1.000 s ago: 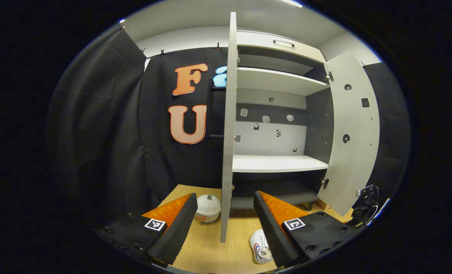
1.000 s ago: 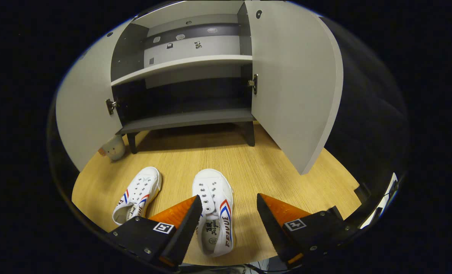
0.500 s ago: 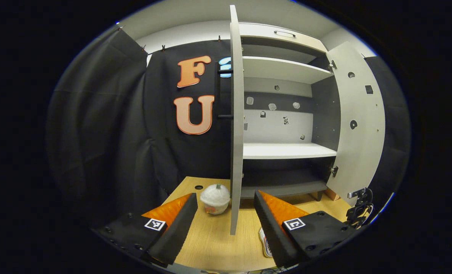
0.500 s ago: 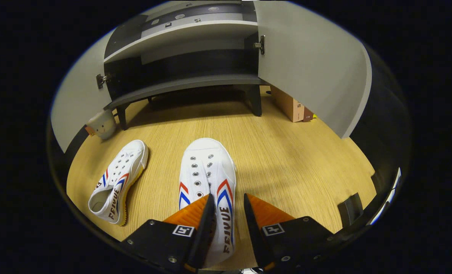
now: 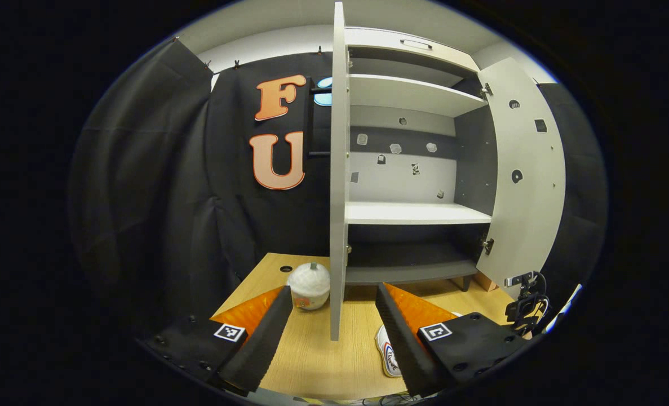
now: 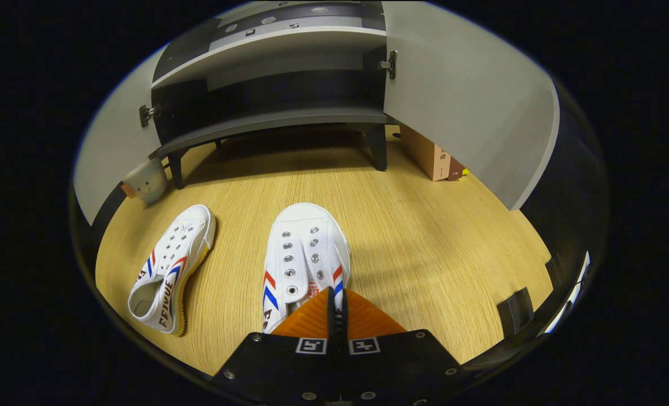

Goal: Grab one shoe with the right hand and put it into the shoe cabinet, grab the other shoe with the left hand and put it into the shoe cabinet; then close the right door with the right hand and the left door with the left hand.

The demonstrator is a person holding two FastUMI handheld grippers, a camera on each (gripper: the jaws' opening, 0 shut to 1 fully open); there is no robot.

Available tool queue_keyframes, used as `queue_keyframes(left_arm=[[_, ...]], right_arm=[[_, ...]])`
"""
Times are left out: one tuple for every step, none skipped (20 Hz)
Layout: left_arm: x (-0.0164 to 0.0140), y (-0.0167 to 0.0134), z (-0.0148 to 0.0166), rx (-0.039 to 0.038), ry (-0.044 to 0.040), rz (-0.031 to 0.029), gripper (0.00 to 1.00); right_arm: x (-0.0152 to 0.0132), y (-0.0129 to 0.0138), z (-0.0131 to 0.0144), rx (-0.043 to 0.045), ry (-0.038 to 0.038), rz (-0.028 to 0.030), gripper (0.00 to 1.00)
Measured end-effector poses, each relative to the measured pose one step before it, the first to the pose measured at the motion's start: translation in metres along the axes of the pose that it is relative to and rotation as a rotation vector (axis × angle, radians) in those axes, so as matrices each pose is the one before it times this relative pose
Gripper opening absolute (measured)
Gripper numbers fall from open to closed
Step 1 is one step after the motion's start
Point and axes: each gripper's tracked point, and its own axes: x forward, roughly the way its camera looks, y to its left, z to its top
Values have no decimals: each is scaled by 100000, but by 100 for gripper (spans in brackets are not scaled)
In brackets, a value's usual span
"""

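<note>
Right gripper (image 6: 335,301): jaws pinched on the side wall of the near shoe (image 6: 306,256) on the tabletop (image 6: 424,248). Second shoe (image 6: 171,268) lies apart. Left gripper (image 5: 334,316): jaws spread. Beyond, shoe cabinet (image 5: 413,214), both doors open.

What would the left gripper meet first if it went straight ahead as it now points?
Probably the edge of the open left door, which stands edge-on between the left gripper fingers' line; depth is unclear.
</note>
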Motion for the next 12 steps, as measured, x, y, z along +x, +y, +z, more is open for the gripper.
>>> queue_keyframes(left_arm=[[-67, -130, -114, 81, 326, -485, 97], [-54, -207, -45, -42, -138, -380, 97], [-43, -181, 21, -71, -225, -444, 97], [-210, -174, -56, -159, -208, -356, 97], [-31, -149, -91, -222, -117, -424, 97], [-24, -65, -93, -345, -76, -344, 97], [30, -184, -49, -425, -152, -321, 97], [-15, -46, -79, -409, -134, -364, 97], [29, -12, 15, -150, -252, -83, 97], [-58, -15, -32, 97, -382, -124, 97], [10, -90, 44, 40, -427, -384, 97], [99, -115, -136, -11, -369, -322, 97]], right_arm=[[-678, -309, 828, -151, -1168, -1178, 0], [-564, -200, 658, -753, -540, -985, 0], [-679, 258, 693, 346, -1474, 253, 0], [-884, 129, 1138, 1239, -1506, 784, 0], [-662, 427, 787, 1169, -1227, 668, 0], [-691, 227, 1041, 337, -1335, 405, 0], [-595, 439, 864, -300, -1743, 144, 0], [-853, 270, 1338, -667, -2534, 216, 0], [-962, 247, 1327, -922, -2206, 411, 0], [-1127, 374, 1527, -510, -1869, 783, 0], [-1147, 258, 1724, 260, -1541, 1248, 0], [-624, 485, 1591, 490, -1806, 1369, 0]])
